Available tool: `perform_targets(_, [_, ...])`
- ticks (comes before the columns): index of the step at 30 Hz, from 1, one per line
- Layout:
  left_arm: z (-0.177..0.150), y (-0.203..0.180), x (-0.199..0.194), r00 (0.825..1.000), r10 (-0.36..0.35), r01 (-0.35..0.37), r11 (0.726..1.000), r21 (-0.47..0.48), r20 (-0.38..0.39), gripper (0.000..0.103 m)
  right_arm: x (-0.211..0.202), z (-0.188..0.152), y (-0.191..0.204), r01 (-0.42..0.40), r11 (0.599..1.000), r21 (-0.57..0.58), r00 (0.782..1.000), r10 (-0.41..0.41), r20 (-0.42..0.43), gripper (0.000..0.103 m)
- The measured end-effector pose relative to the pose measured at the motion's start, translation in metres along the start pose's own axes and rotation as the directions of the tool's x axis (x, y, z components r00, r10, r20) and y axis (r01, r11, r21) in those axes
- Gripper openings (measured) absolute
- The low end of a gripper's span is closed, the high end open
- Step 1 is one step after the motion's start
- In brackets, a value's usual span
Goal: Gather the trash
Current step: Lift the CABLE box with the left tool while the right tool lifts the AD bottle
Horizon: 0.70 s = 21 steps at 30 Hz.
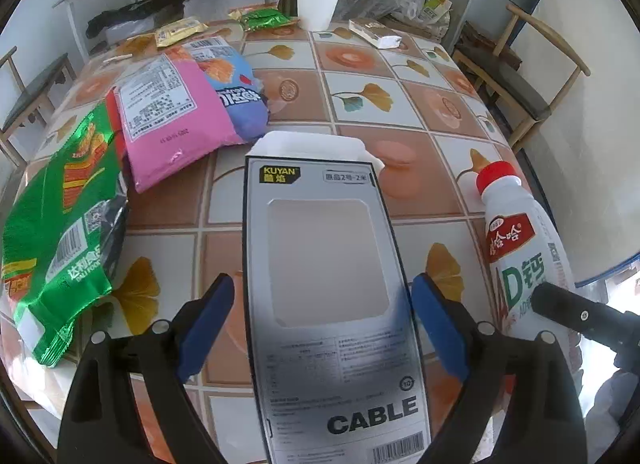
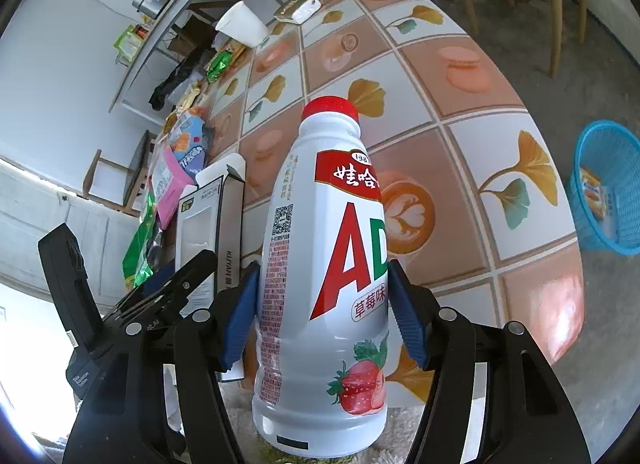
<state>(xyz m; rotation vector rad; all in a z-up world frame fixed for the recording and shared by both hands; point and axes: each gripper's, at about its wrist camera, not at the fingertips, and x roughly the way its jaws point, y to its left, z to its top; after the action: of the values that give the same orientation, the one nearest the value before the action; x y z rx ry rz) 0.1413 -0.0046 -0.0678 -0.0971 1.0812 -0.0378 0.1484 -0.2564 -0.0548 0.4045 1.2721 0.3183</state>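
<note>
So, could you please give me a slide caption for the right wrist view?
Right gripper clamps a white AD bottle above the tiled table, blue basket beyond.

Your surface wears a tile-patterned cloth with ginkgo leaves. Along its left edge you have a green snack bag, a pink bag and a blue bag overlapping. At the far edge stand a paper cup and a small carton.

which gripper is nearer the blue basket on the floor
Right. The right gripper, shut on the white bottle, is on the side where the blue basket sits off the table edge; the left gripper brackets the cable box further away.
</note>
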Motion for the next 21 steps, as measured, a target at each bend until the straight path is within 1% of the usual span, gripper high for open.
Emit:
perform_targets(10, [-0.003,-0.004,0.012,1.000,0.004,-0.004,0.999,0.039,-0.008,0.088,0.003,0.001,0.005,0.023,1.000,-0.008,1.000,-0.023,0.003,0.059])
perform_targets(12, [-0.003,-0.005,0.011,1.000,-0.009,0.009,0.999,0.046,-0.006,0.083,0.002,0.001,0.005,0.025,1.000,-0.009,1.000,-0.024,0.005,0.059])
perform_targets(21, [-0.006,-0.006,0.008,1.000,-0.023,0.023,0.997,0.071,0.007,0.081,0.004,0.000,0.005,0.030,0.999,-0.011,1.000,-0.030,0.003,0.059])
